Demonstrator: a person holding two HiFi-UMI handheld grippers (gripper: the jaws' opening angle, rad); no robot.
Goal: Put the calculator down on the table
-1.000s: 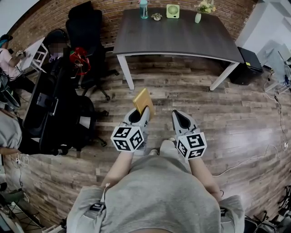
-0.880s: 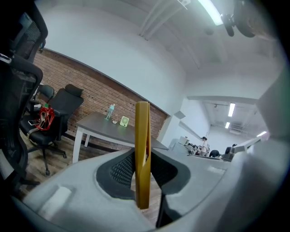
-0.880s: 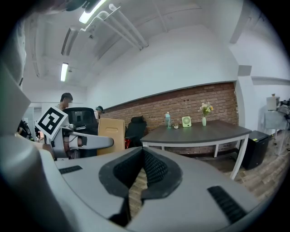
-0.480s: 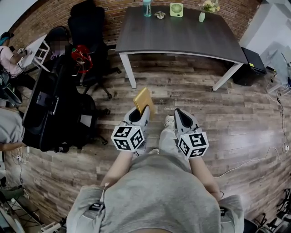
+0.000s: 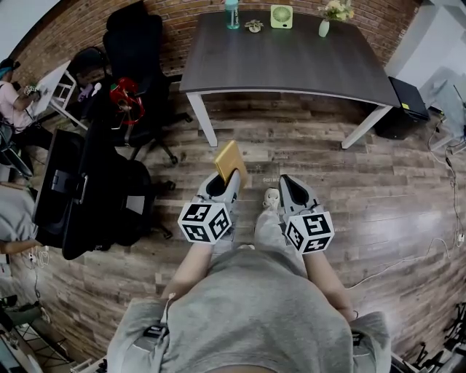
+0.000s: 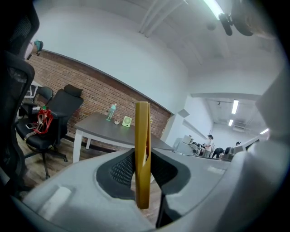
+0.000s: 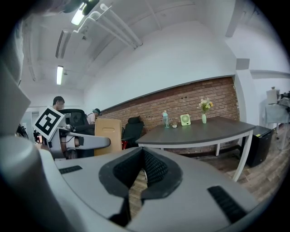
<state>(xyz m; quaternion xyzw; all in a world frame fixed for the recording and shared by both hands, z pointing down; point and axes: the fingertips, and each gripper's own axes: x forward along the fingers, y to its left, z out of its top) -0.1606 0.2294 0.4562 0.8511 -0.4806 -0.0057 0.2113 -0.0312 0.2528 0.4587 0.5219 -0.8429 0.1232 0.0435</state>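
Note:
A flat yellow calculator (image 5: 230, 162) stands on edge between the jaws of my left gripper (image 5: 227, 179), which is shut on its lower part. In the left gripper view the calculator (image 6: 142, 149) rises upright out of the left gripper (image 6: 143, 168). It hangs over the wooden floor, well short of the dark grey table (image 5: 291, 62). My right gripper (image 5: 287, 182) is level beside it, shut with nothing in it. From the right gripper (image 7: 143, 158) I see the calculator (image 7: 108, 133) to the left and the table (image 7: 204, 129) ahead.
On the table's far edge stand a bottle (image 5: 231, 13), a small green fan (image 5: 277, 16) and a vase of flowers (image 5: 325, 25). Black office chairs (image 5: 138, 51) and desks crowd the left. A black box (image 5: 403, 102) sits right of the table. Cables lie on the floor at right.
A shoe has stepped forward between the grippers and the furniture at the left has shifted in view. Both grippers travel along, with the calculator still held.

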